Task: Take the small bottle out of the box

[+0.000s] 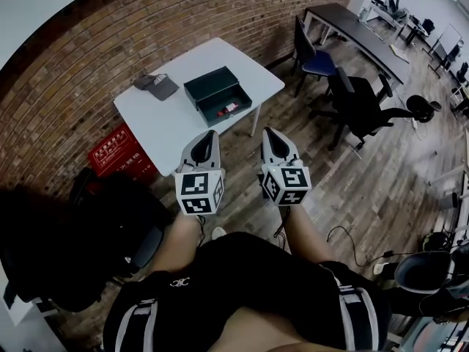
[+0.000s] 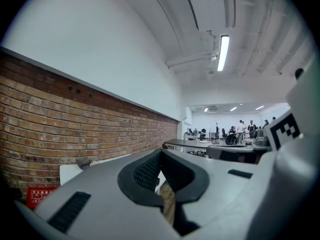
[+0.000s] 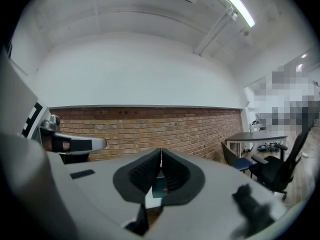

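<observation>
Left gripper (image 1: 211, 134) and right gripper (image 1: 268, 132) are hovering, jaws fully together, gripping nothing; box (image 1: 211, 83) is holding bottle (image 1: 229, 108) well beyond their fingertips.

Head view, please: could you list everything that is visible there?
table: one, white, by the brick wall
box: one, dark green, open, on the table
small bottle: one, red and white, inside the box
grey item: one, on the table, left of the box
crate: one, red, floor beside the table
office chair: one, black, right
long desk: one, dark, far right
left gripper: grey, shut, empty
right gripper: grey, shut, empty
</observation>
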Tool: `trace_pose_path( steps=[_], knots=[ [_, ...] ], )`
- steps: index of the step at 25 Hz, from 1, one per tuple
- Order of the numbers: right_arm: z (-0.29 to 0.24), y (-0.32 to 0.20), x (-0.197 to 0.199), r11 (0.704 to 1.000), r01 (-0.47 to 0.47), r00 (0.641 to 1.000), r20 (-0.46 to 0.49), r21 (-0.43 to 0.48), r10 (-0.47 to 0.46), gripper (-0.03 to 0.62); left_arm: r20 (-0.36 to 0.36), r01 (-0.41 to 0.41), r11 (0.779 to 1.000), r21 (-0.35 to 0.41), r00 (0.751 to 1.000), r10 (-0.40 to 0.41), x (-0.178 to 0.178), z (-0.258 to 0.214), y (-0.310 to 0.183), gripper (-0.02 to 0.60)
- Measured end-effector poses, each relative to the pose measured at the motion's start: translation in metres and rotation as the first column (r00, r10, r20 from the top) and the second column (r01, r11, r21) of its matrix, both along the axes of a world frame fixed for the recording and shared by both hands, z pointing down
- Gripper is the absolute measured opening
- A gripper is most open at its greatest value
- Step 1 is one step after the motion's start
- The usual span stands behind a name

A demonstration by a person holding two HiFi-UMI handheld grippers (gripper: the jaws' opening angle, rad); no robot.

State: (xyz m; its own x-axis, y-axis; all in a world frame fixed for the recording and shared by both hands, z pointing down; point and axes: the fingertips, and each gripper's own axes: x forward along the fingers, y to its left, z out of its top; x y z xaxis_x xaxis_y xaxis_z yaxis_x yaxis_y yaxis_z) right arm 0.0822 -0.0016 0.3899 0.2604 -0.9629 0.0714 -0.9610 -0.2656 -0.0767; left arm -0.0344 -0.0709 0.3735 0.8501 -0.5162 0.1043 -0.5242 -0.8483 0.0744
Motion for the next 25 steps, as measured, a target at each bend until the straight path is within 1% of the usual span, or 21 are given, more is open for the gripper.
trace_pose_path(
  steps=[6,10,14,16,20,25],
  knots=[
    [0.002,-0.041,0.005,1.0,-0.02,1.0,-0.007,0.005,0.02,0.031,0.015,-0.028,0.999,-0.019,0.999,0.028,0.008,0.014,-0.041,0.012],
    [0.016,-0.051,0.012,0.999,-0.022,1.0,0.009,-0.022,0.023,0.031,0.031,-0.038,0.999,-0.039,0.999,0.039,0.015,0.025,-0.051,0.012],
    [0.025,-0.069,0.028,1.0,-0.012,0.999,0.031,-0.02,0.013,0.031,0.05,-0.037,0.998,-0.055,0.998,0.04,0.03,0.037,-0.066,0.012],
    [0.028,-0.081,0.04,1.0,-0.002,1.0,0.023,-0.017,0.002,0.031,0.057,-0.032,0.998,-0.05,0.998,0.035,0.042,0.04,-0.076,0.012],
    [0.032,-0.111,0.07,0.999,0.033,0.999,0.035,-0.01,-0.033,0.031,0.07,-0.015,0.999,-0.034,0.997,0.017,0.071,0.042,-0.1,0.012],
    [0.027,-0.155,0.115,0.997,0.077,0.997,0.025,0.003,-0.077,0.031,0.078,-0.006,1.0,-0.023,0.997,0.007,0.122,0.04,-0.136,0.012]
  ],
)
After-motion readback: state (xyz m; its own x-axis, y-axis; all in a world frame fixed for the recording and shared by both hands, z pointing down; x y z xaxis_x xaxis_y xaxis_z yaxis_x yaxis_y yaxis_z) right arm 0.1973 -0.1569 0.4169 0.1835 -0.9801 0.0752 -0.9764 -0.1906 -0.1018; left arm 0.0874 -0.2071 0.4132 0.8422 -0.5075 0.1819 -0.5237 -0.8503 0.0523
